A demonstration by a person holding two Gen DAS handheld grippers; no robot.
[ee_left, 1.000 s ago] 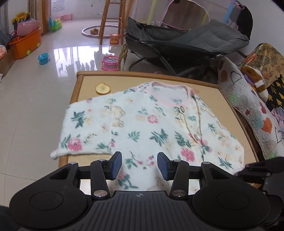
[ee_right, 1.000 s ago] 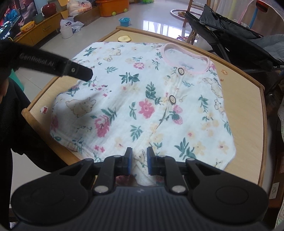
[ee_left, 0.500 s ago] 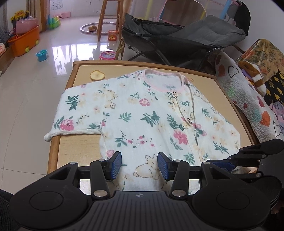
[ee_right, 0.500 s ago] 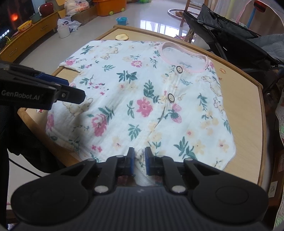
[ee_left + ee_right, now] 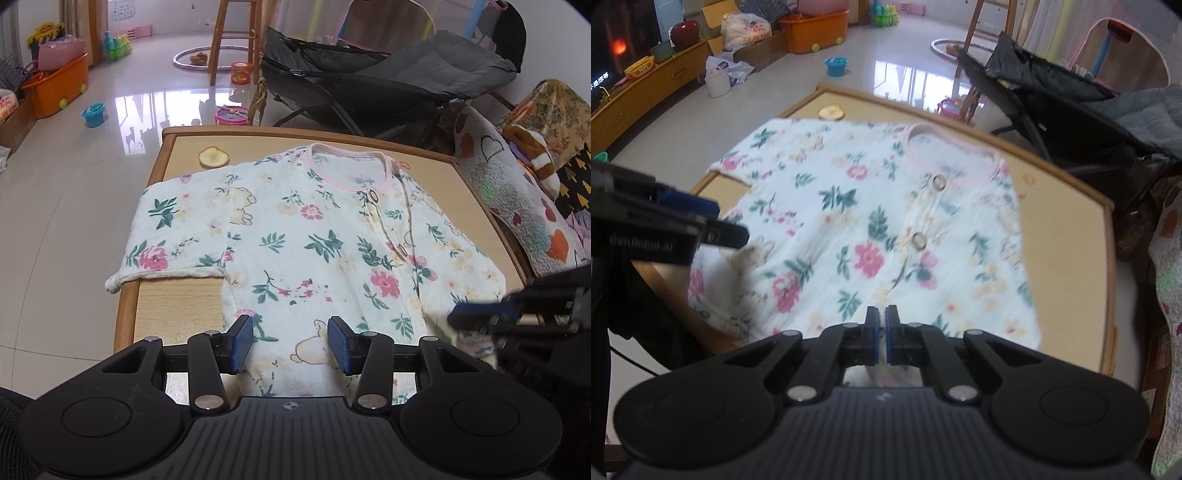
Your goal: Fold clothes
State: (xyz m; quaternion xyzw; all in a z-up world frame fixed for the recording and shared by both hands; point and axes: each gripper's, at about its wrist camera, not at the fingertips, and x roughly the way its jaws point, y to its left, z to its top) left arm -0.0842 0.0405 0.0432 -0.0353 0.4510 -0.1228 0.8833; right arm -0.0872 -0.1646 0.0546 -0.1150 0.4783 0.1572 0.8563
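Right gripper (image 5: 881, 334) now pinched shut on floral top's (image 5: 317, 243) near hem, previously ajar, left gripper (image 5: 291, 345) half-open, empty, hem hidden beneath grippers

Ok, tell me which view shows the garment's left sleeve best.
The left wrist view: the sleeve lies sharp and whole, its cuff hanging off the table edge. The right wrist view shows the sleeve blurred and foreshortened, its cuff end out of sight.

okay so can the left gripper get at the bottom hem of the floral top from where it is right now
Probably yes. The left gripper stands open right over the near hem of the floral top, with nothing between. The right gripper, shut on the hem further along, leaves that stretch free.
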